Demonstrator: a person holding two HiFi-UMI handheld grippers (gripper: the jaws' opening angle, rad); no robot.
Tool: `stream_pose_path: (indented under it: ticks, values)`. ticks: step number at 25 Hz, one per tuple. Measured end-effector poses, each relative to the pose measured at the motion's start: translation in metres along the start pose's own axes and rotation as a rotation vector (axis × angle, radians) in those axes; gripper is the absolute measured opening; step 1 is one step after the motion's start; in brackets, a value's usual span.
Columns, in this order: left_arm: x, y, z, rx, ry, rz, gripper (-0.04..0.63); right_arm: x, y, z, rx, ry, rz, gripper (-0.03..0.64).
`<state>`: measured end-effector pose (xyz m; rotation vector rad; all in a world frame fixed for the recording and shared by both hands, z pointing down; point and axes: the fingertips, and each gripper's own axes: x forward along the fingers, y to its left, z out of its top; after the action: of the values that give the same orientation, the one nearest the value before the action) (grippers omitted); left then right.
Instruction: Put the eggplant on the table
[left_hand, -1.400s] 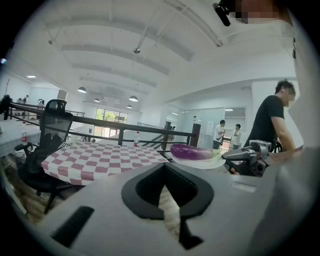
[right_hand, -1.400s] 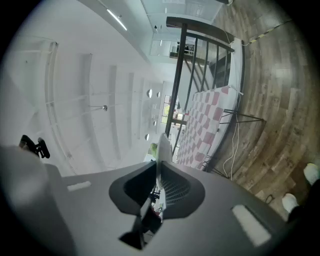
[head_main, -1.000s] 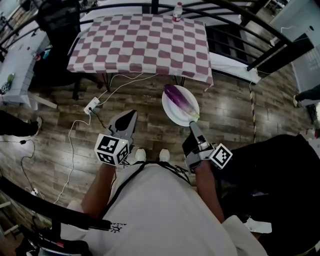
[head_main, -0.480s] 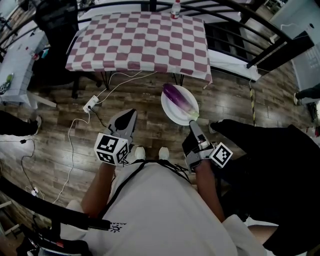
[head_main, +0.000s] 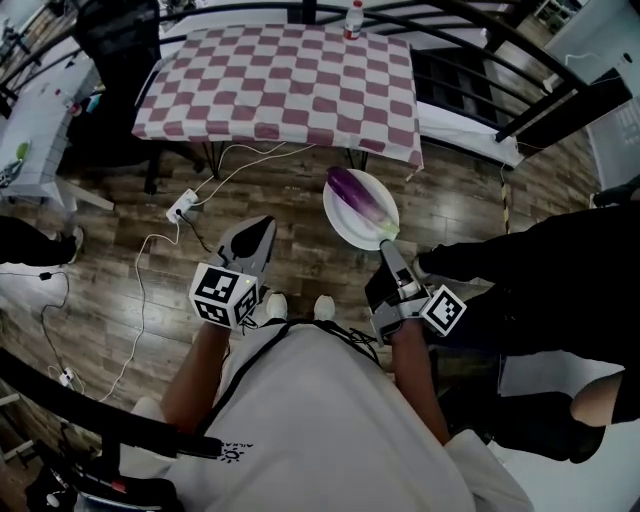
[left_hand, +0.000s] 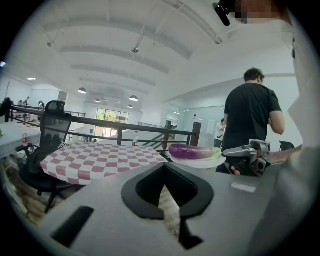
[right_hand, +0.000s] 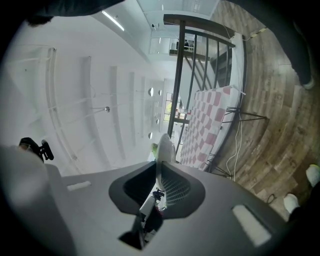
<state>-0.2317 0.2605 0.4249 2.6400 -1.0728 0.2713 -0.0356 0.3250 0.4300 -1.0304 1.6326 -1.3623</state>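
Right tool (head_main: 386, 246) clamped on plate (head_main: 344, 226) rim; loose eggplant (head_main: 358, 197) could be rolled off by tilt before desk (head_main: 280, 80). Left tool (head_main: 261, 230) jaws together, empty.

Head camera looks steeply down from above onto the left gripper (head_main: 258, 232) and right gripper (head_main: 386, 250), both close below it. The table with a red-and-white checked cloth (head_main: 280, 80) lies well ahead of them. Left gripper camera sits just behind its jaws and faces nearly level: the same table is ahead-left of the claw, and the round white plate (left_hand: 200, 163) is near on its right. Right gripper camera is rolled sideways, with the wooden plank floor (right_hand: 270, 100) at the picture's right. That plate's rim stands close between its jaws, the table beyond.
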Motion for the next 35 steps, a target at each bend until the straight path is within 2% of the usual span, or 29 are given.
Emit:
stream_pose_path:
  ticks: [12,18,26,35]
  values:
    - [0.028,-0.037,-0.004,-0.008,-0.009,0.058,0.003,-0.020,-0.013,0.040,-0.012,0.063,0.007,0.041]
    - [0.025,-0.047,-0.012,-0.017,-0.001,0.090,0.003,-0.026,-0.017,0.046,-0.002,0.096,0.006,0.043]
    - [0.025,-0.043,-0.008,-0.028,-0.018,0.124,0.002,-0.022,-0.019,0.055,-0.008,0.117,0.005,0.043]
    - [0.036,-0.012,-0.009,-0.042,-0.007,0.131,0.002,0.010,-0.026,0.052,-0.016,0.138,-0.007,0.043]
